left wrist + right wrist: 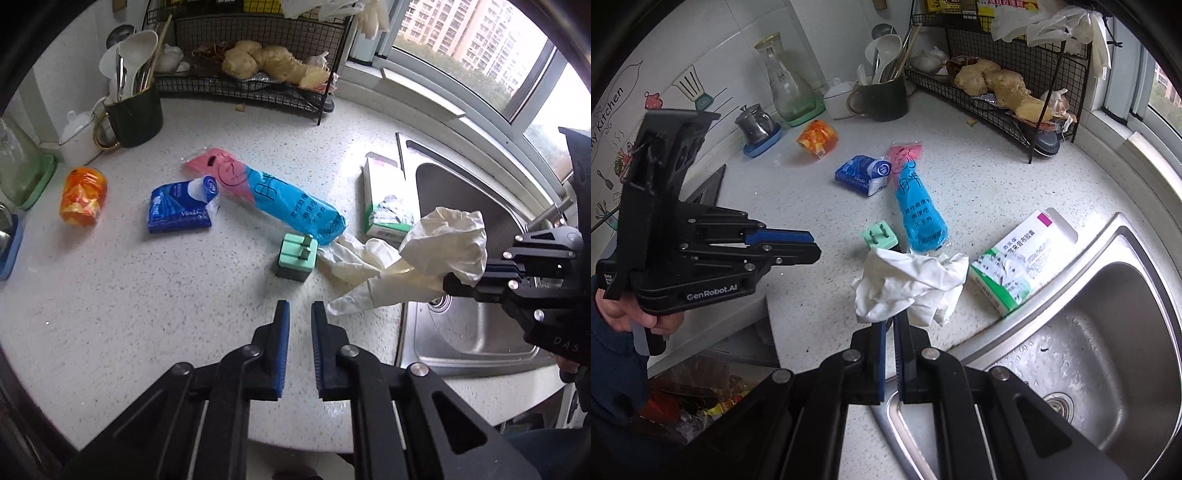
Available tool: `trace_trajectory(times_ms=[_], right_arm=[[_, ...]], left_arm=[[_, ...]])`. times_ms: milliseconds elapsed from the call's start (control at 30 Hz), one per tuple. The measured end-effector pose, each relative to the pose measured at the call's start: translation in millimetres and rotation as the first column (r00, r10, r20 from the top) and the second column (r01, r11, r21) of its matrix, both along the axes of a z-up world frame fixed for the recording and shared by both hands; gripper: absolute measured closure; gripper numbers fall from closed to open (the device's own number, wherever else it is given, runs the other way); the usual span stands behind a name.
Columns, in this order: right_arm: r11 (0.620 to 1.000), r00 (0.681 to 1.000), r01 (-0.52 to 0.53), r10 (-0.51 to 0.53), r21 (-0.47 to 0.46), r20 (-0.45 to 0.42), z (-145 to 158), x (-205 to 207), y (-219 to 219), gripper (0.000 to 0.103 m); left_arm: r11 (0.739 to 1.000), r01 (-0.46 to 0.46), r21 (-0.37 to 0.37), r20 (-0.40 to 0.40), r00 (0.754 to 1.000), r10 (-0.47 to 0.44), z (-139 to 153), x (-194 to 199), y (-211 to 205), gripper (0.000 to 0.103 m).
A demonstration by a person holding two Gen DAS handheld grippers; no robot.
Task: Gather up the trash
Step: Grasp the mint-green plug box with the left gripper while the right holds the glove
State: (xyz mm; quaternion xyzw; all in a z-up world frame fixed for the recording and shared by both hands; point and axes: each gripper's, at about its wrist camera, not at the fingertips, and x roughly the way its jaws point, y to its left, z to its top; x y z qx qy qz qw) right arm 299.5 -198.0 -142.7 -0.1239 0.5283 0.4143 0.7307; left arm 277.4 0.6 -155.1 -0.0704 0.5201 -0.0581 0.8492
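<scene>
on the pale speckled countertop (pixel 155 302) the biggest things sit at the edges: a steel sink (pixel 1108 332), cut off by the frame at the right, and a black wire rack (pixel 251 85) at the back holding lumpy ginger roots, its upper shelf out of view. a dark green mug (pixel 135 114) of utensils stands beside the rack. mid-counter lies a blue and pink plastic wrapper (pixel 280 195), with a blue tissue pack (pixel 181 208) to its left and an orange wrapper (pixel 83 195) further left. a green and white medicine box (pixel 1023 262) lies by the sink's edge. a small green plug (pixel 297 254) sits just below the blue wrapper's end. the right gripper (pixel 890 321) is clamped on a crumpled white glove (pixel 908 284), lifted off the counter; the bunched glove hides the fingertips. more pale glove fingers trail on the counter near the plug, hard to separate. the left gripper (pixel 300 310) has its jaws drawn together, nothing between them. below the counter edge, colourful rubbish shows dimly; its container is hard to make out.
</scene>
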Motion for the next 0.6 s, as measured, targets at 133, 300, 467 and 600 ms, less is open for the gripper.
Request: trace_trajectory(times_ms=[133,300,467,600], right_arm=[[1.0,0.999,0.015,-0.015,0.001,0.036,13.1,-16.5,0.1,0.099],[0.999,0.996,0.051,-0.051,0.004,0.066,22.4,-28.7,0.3,0.099],[0.997,0.996,0.071,-0.071,-0.003,0.053,14.2,-21.5,-2.0,0.099],[0.999,0.998,0.051,-0.05,-0.017,0.043,6.5,-11.5,-3.3,0.099]], left_arm=[[1.0,0.01,-0.013,0.013,1.0,-0.01,5.3,-19.4,0.3,0.093],[0.999,0.004,-0.039,0.013,1.0,-0.004,7.0,-25.6,4.1,0.093],[0.999,-0.002,-0.054,0.025,1.0,0.004,5.8,-11.5,3.7,0.07],[0.999,-0.006,-0.051,0.014,1.0,0.007,-7.6,10.9,0.4,0.044]])
